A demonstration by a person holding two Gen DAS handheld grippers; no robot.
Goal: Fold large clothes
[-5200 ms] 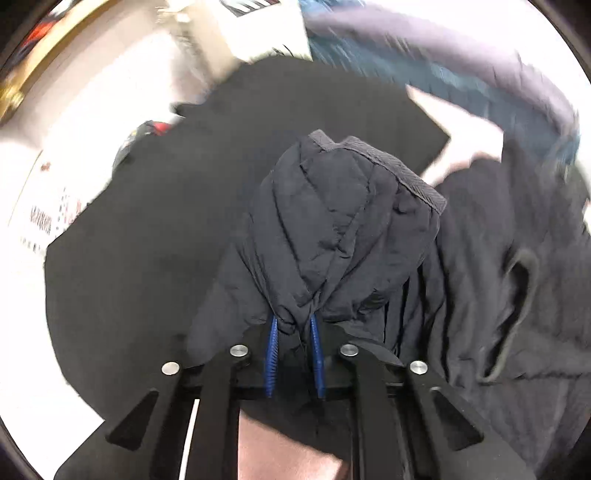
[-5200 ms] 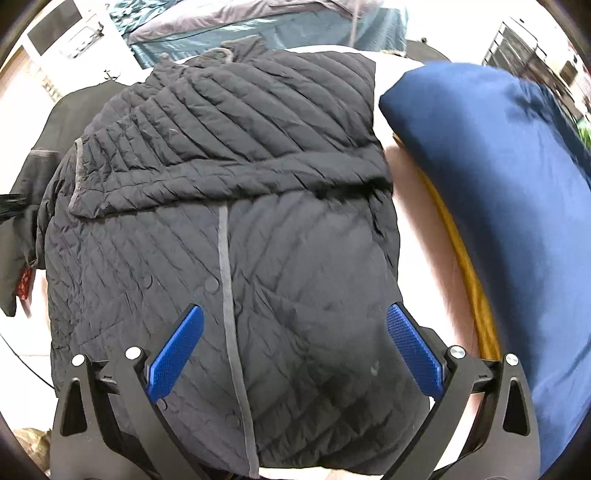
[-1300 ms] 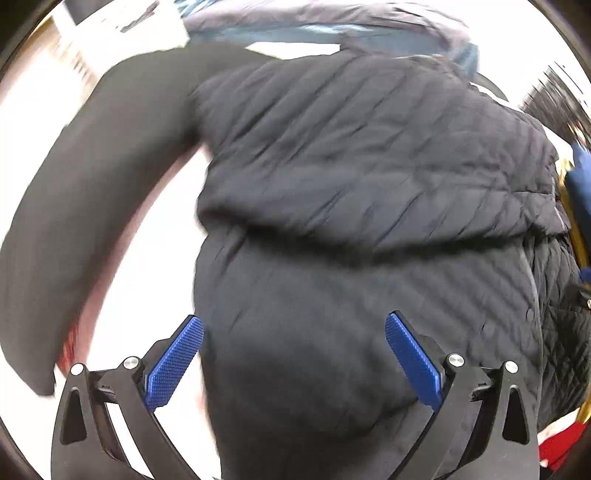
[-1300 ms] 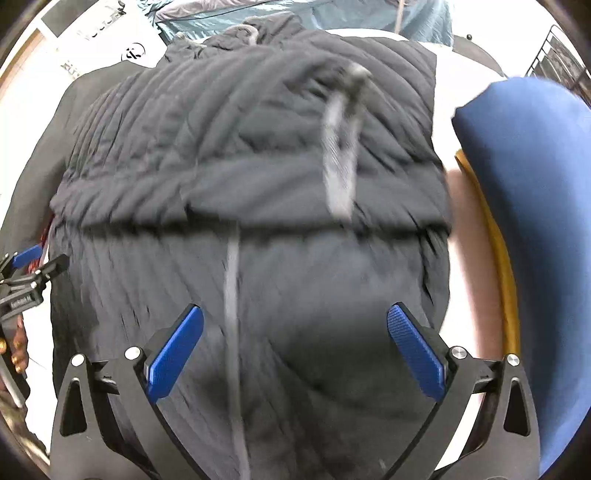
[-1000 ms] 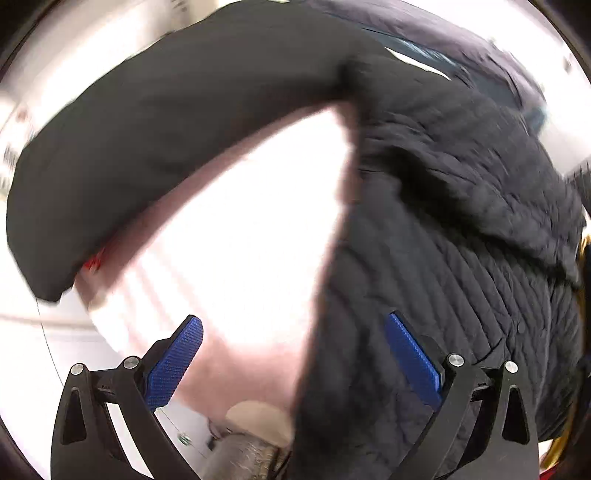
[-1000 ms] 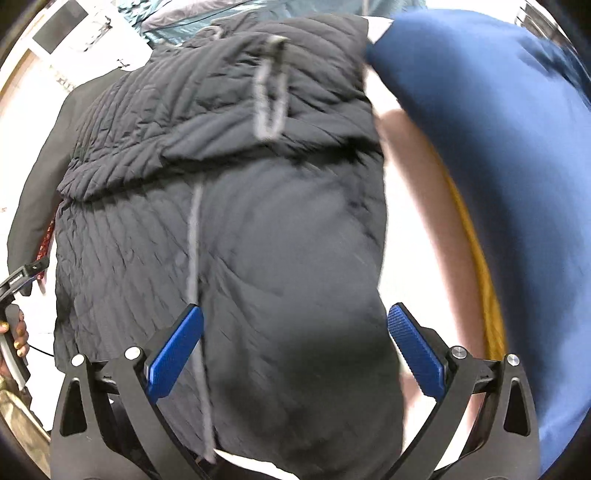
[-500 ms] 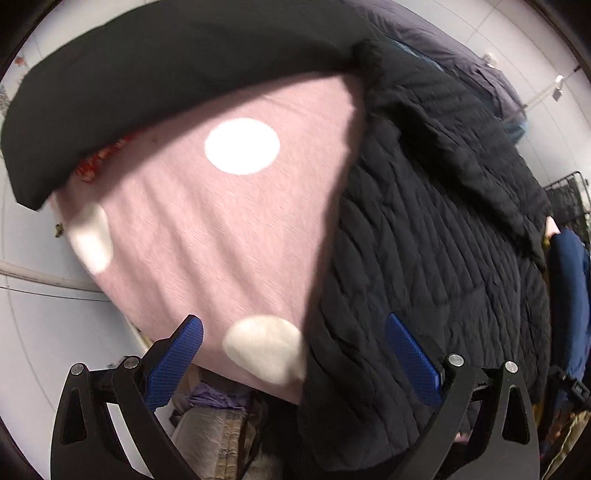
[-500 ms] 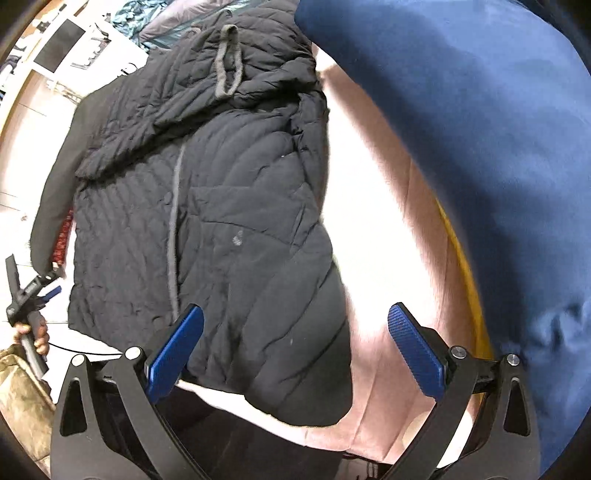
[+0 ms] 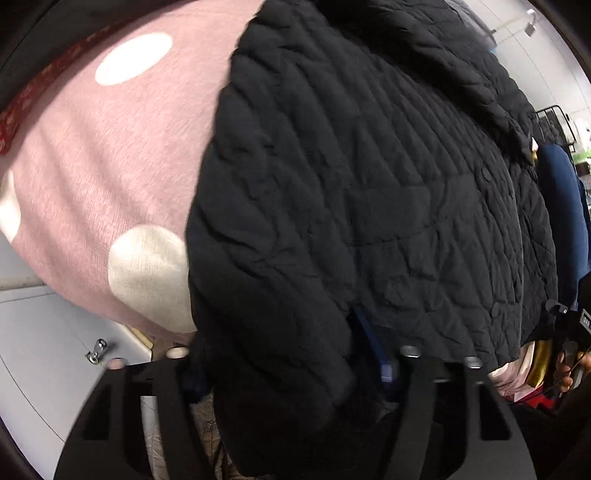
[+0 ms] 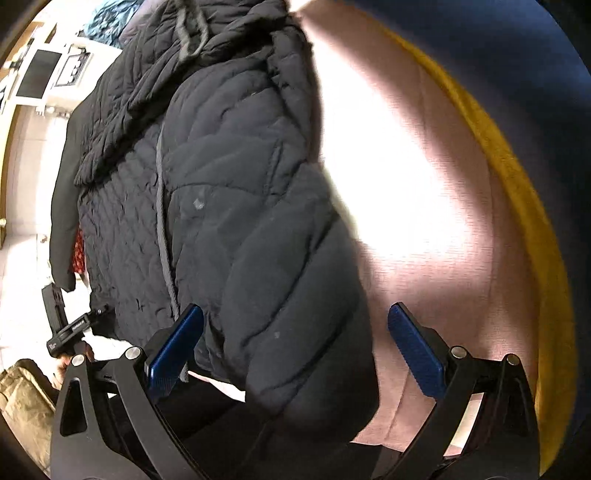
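Jacket (image 9: 369, 184) hem (bunched) fills left hand-held gripper (image 9: 295, 373).

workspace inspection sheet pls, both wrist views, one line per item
surface: pink spotted cover over a soft, rounded top, its near edge in view.
job's things: black quilted jacket, sleeves folded in, hem hanging over the near edge.
clutter: black garment beyond the jacket; navy cushion with a yellow item beside it.
grippers: left gripper has just been closing, with the hem corner bunched between its jaws; right gripper open, straddling the other hem corner.
cables: nothing seen.
surroundings: white tiled floor, wire rack at the far side.
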